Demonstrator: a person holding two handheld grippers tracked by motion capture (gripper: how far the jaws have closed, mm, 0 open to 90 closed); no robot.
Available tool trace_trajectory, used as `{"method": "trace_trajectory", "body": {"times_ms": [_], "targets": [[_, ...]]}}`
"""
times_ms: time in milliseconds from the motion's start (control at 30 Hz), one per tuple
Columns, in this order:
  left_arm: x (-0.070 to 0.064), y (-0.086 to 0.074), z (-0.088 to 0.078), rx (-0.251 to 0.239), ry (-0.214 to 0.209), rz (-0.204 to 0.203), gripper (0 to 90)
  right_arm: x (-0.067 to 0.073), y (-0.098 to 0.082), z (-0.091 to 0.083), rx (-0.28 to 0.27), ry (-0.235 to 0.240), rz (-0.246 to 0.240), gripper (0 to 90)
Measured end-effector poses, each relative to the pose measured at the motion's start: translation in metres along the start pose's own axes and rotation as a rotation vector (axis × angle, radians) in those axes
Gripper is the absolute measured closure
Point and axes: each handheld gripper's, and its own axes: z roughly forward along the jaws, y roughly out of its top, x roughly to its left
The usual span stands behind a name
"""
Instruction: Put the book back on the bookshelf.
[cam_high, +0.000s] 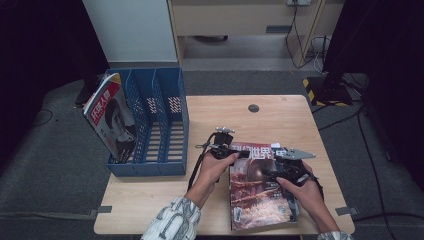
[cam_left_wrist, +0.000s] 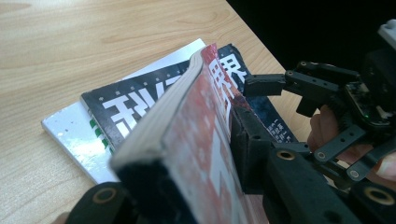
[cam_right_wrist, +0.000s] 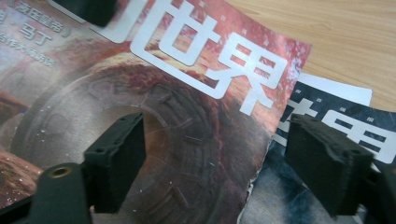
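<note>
A red-covered magazine with large white characters lies on a second, dark and white magazine on the wooden table. My left gripper is shut on the red magazine's top left edge, one jaw on each side of its thickness, and that edge is raised off the lower magazine. My right gripper hovers open over the red cover. Its jaws stand wide apart near the cover's right edge, where the lower magazine peeks out, and nothing is pinched between them.
A blue three-slot file rack stands at the table's left side. Another magazine leans in its leftmost slot. A round cable hole sits near the table's far edge. Bare wood lies between the rack and the magazines.
</note>
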Motion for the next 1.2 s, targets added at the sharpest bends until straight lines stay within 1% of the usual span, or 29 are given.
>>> {"method": "trace_trajectory", "body": {"times_ms": [67, 200, 300, 367, 400, 433, 467, 633, 800, 833, 933, 1067, 1133, 1167, 1200], "targets": [[-0.003, 0.001, -0.002, 0.001, 0.002, 0.016, 77.7, -0.001, 0.0, 0.0, -0.003, 0.003, 0.011, 15.8], [-0.008, 0.006, -0.006, 0.007, 0.017, 0.057, 77.9, -0.001, 0.0, 0.0, -0.008, 0.042, 0.044, 15.6], [-0.012, 0.009, -0.009, 0.008, 0.022, 0.082, 77.9, 0.0, 0.0, 0.001, -0.005, 0.063, 0.051, 13.4], [-0.013, 0.01, -0.01, 0.008, 0.02, 0.092, 78.0, 0.001, 0.001, 0.001, 0.005, 0.089, 0.052, 10.8], [-0.014, 0.01, -0.01, 0.008, 0.018, 0.093, 78.0, 0.001, 0.001, 0.001, 0.005, 0.089, 0.052, 10.8], [-0.014, 0.011, -0.01, 0.007, 0.016, 0.099, 78.2, 0.0, 0.0, 0.001, 0.006, 0.101, 0.058, 9.3], [-0.014, 0.011, -0.01, 0.007, 0.016, 0.099, 78.3, 0.0, 0.0, 0.001, 0.008, 0.108, 0.051, 8.7], [-0.017, 0.014, -0.011, 0.012, 0.021, 0.115, 78.7, 0.001, 0.0, 0.001, 0.006, 0.117, 0.052, 9.4], [-0.02, 0.018, -0.016, 0.01, 0.037, 0.13, 79.3, 0.0, 0.0, -0.001, 0.001, 0.117, 0.048, 11.5], [-0.02, 0.019, -0.018, 0.001, 0.039, 0.124, 79.5, -0.001, 0.0, -0.002, 0.001, 0.114, 0.041, 12.5], [-0.02, 0.023, -0.023, -0.008, 0.049, 0.124, 80.2, -0.004, -0.002, -0.007, 0.008, 0.099, 0.036, 14.2], [-0.02, 0.029, -0.032, -0.026, 0.066, 0.122, 81.2, -0.012, -0.005, -0.013, 0.013, 0.071, 0.045, 17.0], [-0.02, 0.031, -0.036, -0.029, 0.069, 0.122, 81.7, -0.015, -0.007, -0.015, 0.015, 0.053, 0.043, 17.8], [-0.02, 0.032, -0.038, -0.028, 0.074, 0.124, 81.8, -0.018, -0.008, -0.017, 0.014, 0.028, 0.035, 18.7], [-0.02, 0.033, -0.039, -0.027, 0.078, 0.126, 81.8, -0.018, -0.008, -0.017, 0.014, 0.028, 0.035, 18.7]]}}
